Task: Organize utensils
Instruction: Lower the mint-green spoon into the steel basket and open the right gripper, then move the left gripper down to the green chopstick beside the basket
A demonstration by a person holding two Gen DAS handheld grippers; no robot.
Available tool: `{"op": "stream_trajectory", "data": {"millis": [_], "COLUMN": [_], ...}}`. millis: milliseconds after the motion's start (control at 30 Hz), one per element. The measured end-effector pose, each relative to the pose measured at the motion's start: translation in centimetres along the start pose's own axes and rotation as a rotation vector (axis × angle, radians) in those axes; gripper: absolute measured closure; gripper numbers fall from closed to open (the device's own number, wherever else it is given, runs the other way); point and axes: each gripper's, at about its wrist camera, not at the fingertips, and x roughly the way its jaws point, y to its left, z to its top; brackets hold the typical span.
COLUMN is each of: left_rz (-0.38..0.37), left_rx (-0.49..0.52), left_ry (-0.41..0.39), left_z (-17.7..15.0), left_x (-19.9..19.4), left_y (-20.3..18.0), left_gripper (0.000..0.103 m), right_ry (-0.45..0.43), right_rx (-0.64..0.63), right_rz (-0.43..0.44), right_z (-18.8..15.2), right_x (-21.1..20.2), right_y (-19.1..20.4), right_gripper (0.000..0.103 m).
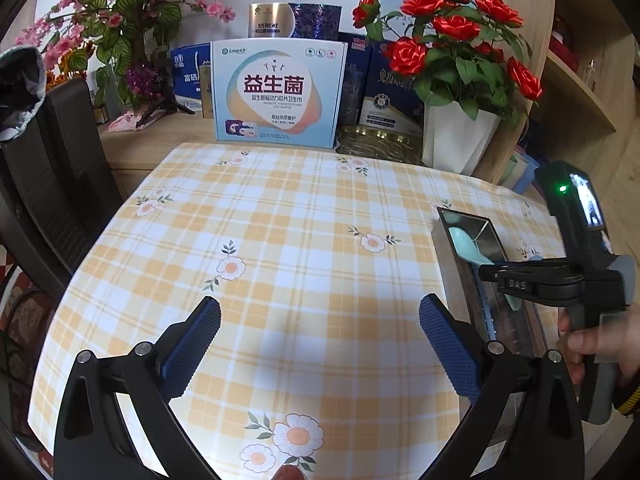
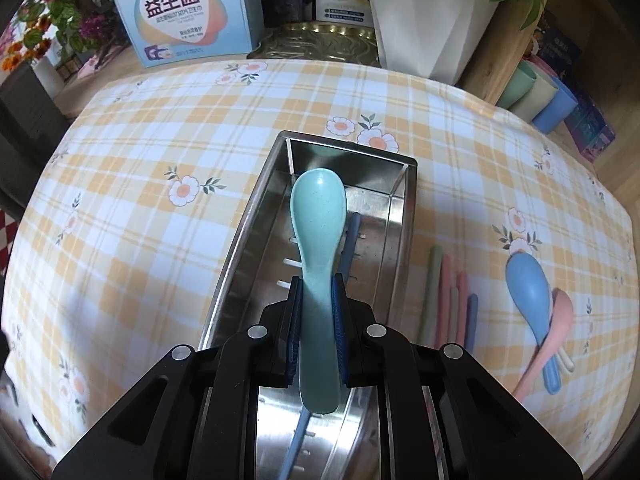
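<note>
Right gripper [image 2: 316,320] clamps teal spoon [image 2: 318,232] by handle, long axis along steel tray [image 2: 240,232] directly below; left gripper [image 1: 320,344] wide, empty.

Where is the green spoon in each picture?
Left wrist view: the spoon is at the right edge, over the metal tray, its handle hidden behind the right tool.
Right wrist view: the spoon is in the middle, clamped in the right tool, bowl pointing away over the tray.
Shared landmark: the blue-and-white box behind the table.
</note>
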Motion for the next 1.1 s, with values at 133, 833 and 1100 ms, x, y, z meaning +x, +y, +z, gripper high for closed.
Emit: {"op": "stream_trajectory", "data": {"millis": [133,833,1100], "left_rz": [-0.004,0.002,-0.033], "left_rx": [-0.027,-0.019,0.006], "left_ry": [-0.01,-0.051,-0.039], "left_z": [-0.2,0.8,0.8], "left_x": [-0.4,-4.7,-6.0], "left_y": [0.4,-5.7,-11.1], "left_gripper": [0.006,0.006,0.019], "right_ry": [-0.003,-0.336,-0.439], "right_rx": [0.026,-0.015,-0.043], "right_rz": [0.035,0.073,0.094], "right_z": [-0.2,-5.7,-9.1], "right_x": [0.2,-11.1,-14.0], "right_y": [0.0,-8.1,-13.6], "right_gripper": [0.087,0.015,0.015]}}
